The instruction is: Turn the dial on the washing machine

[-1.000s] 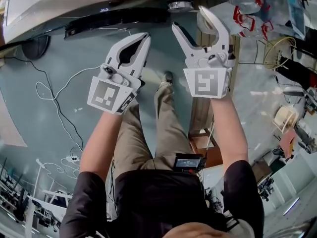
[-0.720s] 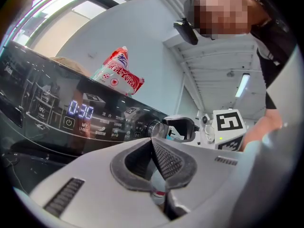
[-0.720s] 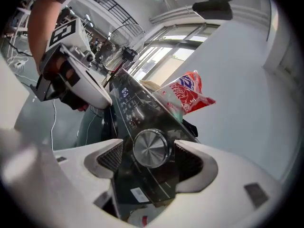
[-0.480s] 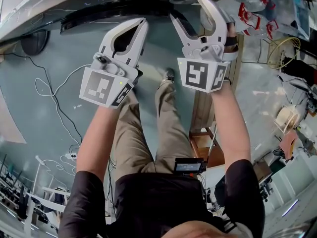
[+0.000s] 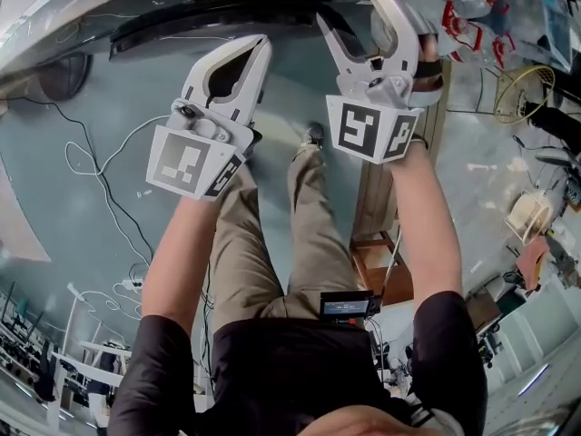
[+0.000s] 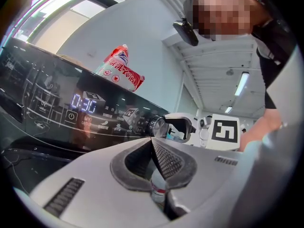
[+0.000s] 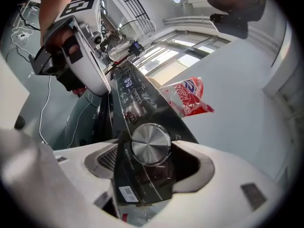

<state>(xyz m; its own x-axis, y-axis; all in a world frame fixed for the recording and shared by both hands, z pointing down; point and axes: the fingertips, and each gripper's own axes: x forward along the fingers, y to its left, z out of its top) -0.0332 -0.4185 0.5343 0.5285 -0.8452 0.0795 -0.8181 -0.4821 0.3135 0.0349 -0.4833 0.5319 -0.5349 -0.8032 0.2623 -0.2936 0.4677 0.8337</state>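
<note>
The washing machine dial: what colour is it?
The dial is brushed silver; right gripper view shows it best.

Red-and-white packet, white cable loose on grey floor, wooden stool nearby

Grey-green floor, white cables trailing over it, red-and-white packet atop washing machine
</note>
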